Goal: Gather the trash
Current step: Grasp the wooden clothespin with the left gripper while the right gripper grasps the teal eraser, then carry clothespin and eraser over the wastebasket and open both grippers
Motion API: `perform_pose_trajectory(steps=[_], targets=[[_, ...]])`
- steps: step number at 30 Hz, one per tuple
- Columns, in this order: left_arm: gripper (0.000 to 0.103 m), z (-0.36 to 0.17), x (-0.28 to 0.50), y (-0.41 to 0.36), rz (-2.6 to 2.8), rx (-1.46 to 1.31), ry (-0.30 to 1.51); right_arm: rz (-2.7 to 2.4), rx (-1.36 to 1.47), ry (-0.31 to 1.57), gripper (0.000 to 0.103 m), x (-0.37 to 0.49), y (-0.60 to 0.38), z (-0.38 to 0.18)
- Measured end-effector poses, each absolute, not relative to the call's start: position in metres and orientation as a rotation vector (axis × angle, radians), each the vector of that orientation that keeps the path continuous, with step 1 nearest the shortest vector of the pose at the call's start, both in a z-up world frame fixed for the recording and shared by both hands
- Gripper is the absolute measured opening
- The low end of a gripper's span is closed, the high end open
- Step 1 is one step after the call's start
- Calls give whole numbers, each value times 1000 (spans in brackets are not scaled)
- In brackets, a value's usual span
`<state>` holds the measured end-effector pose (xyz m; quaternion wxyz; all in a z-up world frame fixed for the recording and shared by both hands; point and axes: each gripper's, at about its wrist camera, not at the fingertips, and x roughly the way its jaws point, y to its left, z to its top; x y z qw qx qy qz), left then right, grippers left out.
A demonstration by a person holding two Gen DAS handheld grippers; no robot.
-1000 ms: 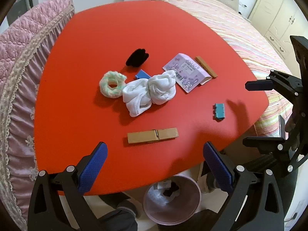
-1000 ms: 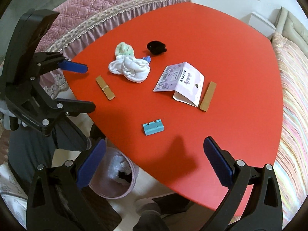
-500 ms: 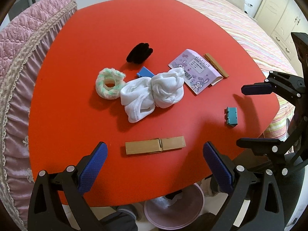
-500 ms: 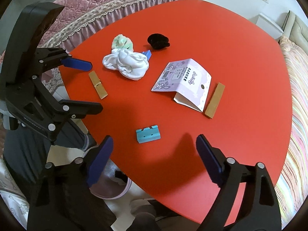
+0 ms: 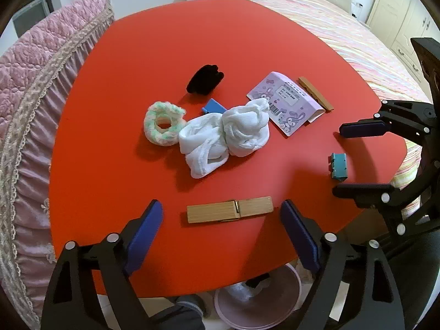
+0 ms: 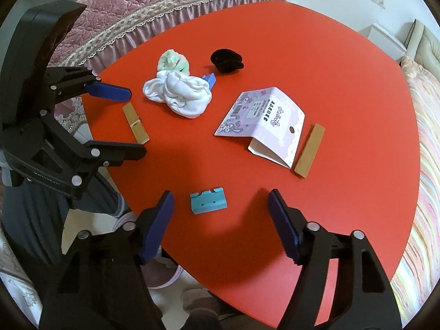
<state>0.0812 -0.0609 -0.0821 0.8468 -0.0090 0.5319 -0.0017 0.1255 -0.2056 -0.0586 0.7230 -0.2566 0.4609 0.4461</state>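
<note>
On the red table lie a wooden clothespin, a white crumpled cloth, a purple paper package, a teal plastic piece, a wooden stick, a green-white scrunchie, a black scrunchie and a small blue piece. My left gripper is open, just short of the clothespin. My right gripper is open, its fingers either side of the teal piece. The right wrist view also shows the clothespin and package.
A pink trash bin with some trash stands on the floor under the table's near edge. A pink quilted bed cover borders the table on the left. A striped bed lies beyond the right side.
Both grippers have moved forward over the table. The left one closed in on the clothespin, the right one on the teal piece. Both stayed open.
</note>
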Motion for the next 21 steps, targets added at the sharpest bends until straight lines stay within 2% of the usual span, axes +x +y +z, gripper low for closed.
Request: perform_pose_trajectory(steps=[1, 6, 7, 11, 21], targets=[[79, -82, 81, -60, 0, -16, 1120, 986, -571, 1016, 60, 125, -205, -58], [59, -77, 80, -56, 2, -4, 1116, 985, -585, 1008, 48, 122, -202, -57], [59, -77, 80, -54, -2, -6, 1118, 984, -585, 1007, 46, 122, -202, -57], [59, -77, 79, -53, -11, -5, 1114, 984, -588, 1010, 26, 118, -199, -57], [59, -76, 76, -48, -37, -10, 1085, 919, -545, 1015, 26, 116, -200, -55]])
